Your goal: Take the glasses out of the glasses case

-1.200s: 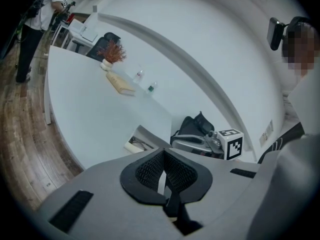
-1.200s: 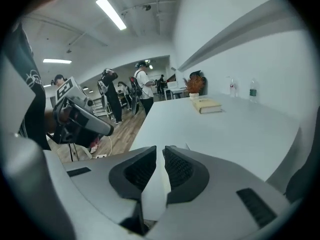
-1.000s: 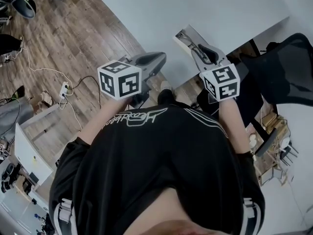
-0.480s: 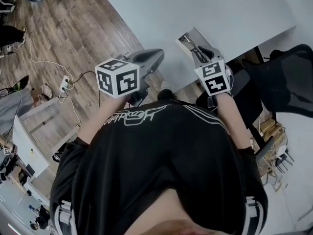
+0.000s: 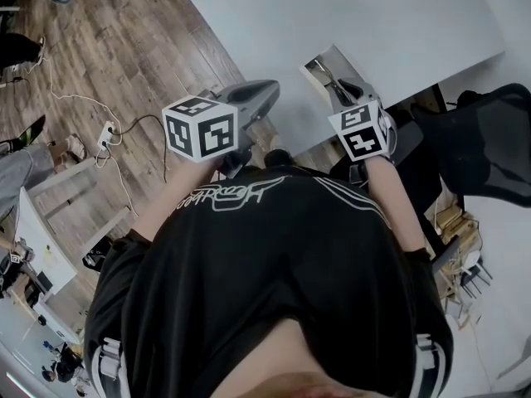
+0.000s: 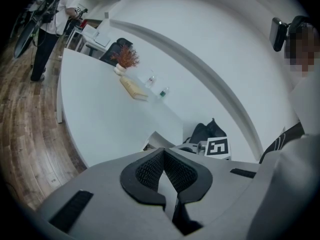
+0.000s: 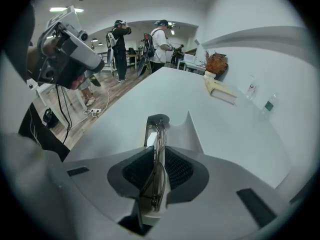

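- Head view: I am holding the right gripper [image 5: 338, 87] right of centre, over the near edge of the white table [image 5: 357, 15]. The glasses case [image 5: 319, 61] is sticking out from its jaws toward the top of the frame, lid open. The glasses [image 5: 331, 80] are lying inside as a thin dark line.
- Head view: the left gripper [image 5: 265, 94] is hanging left of centre, well apart from the case, with nothing in it.
- Left gripper view: the pads [image 6: 150, 166] are pressing together at the tips with nothing between them. The case [image 6: 156, 138] is showing just above them at centre, out of reach. I judge that I should be opening these jaws before closing the gap, not at the case.
- Right gripper view: the jaws are clamping narrow on the case [image 7: 193, 129] at lower centre. The wire frame of the glasses [image 7: 159, 140] is running lengthwise between the pads [image 7: 177, 170]; I cannot tell whether they are also pinching the frame.
- Judgement: I am treating the right side as the steady holder, keeping the case level with its open side clear. The left jaws should be approaching from the far, free end, pinching the frame lightly and drawing it out along the case. If the frame is resisting, I should be easing the right grip slightly.
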Demonstrator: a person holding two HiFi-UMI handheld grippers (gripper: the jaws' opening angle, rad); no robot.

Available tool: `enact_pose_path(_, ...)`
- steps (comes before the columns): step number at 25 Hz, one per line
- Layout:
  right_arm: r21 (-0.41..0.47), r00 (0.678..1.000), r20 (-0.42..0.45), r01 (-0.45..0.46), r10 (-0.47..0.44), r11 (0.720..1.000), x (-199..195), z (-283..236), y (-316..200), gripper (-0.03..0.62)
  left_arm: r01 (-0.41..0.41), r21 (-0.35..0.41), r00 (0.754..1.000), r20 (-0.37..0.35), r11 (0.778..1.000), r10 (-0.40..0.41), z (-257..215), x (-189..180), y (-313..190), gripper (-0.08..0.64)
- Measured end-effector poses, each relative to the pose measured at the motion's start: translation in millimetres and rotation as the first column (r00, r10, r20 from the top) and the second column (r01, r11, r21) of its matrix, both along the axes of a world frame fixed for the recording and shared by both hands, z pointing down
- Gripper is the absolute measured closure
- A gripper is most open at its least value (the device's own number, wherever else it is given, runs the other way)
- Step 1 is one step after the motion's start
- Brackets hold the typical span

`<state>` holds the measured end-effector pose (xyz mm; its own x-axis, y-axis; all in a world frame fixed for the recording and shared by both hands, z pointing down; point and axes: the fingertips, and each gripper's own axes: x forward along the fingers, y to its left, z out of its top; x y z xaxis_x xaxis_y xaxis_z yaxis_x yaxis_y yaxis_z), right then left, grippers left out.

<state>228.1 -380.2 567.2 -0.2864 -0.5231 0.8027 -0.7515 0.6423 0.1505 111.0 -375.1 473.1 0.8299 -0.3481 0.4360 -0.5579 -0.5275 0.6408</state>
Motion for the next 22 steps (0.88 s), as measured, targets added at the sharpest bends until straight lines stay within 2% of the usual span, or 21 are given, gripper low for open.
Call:
enact_pose_path(5,-0.013,1.0,0.0,0.027,-0.027,1.0,-1.8,1.2,1.2,0.555,0.01,0.001,1.0,-0.003,1.0,-0.01,0.0,2.5,-1.2,0.554)
enact_pose_path(22,-0.02,0.999,-0.007,0.048,-0.048,0.999,-1.1,-0.6,-2.5,0.572,0.044,-0.011,0.999,-0.012,0.999,-0.044,6.4,-0.6,-1.9,0.554)
